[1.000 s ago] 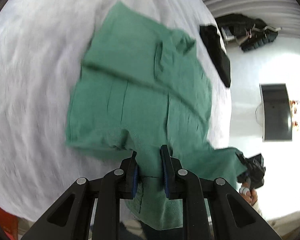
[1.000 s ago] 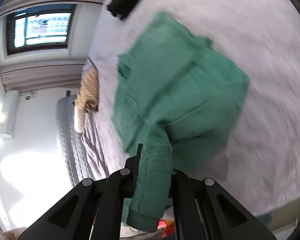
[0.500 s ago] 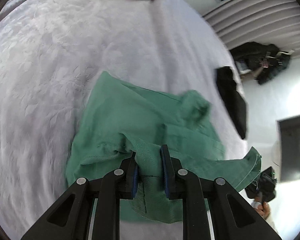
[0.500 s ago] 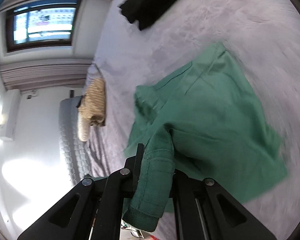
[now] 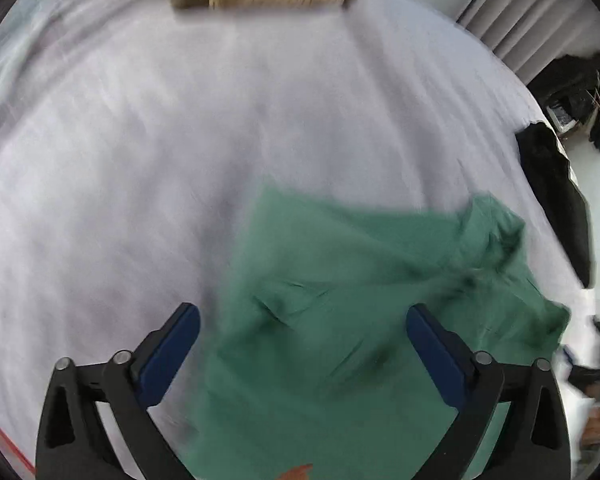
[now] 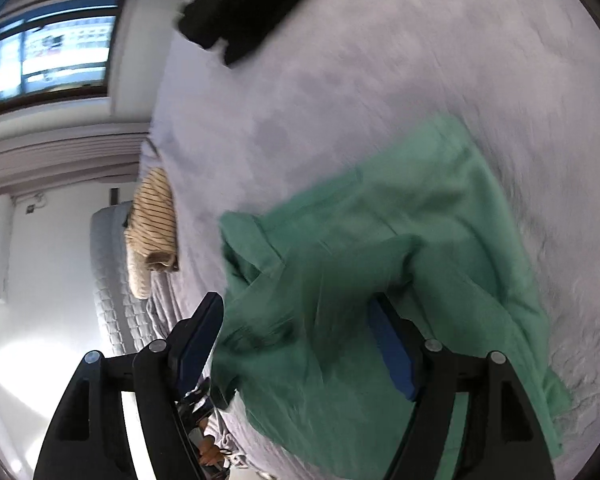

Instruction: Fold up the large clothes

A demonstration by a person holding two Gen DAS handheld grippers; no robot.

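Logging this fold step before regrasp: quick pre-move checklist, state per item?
1. Left hand-held gripper released: ok, jaws have just been opening, green garment lies loose between them.
2. Right hand-held gripper released: ok, jaws just opening, pads not pressing the cloth.
3. Garment on the bed sheet: ok.
4. Fold flat: not ok, bunched and creased.
5. Black garment apart: ok.
6. Edges aligned: cannot tell, blurred.

A green garment (image 5: 340, 320) is lying rumpled on the pale bed (image 5: 180, 160), filling the lower middle and lower right of the left wrist view. Its cloth is bunching into folds and creases, and in the right wrist view (image 6: 380, 260) one layer is draping over another.
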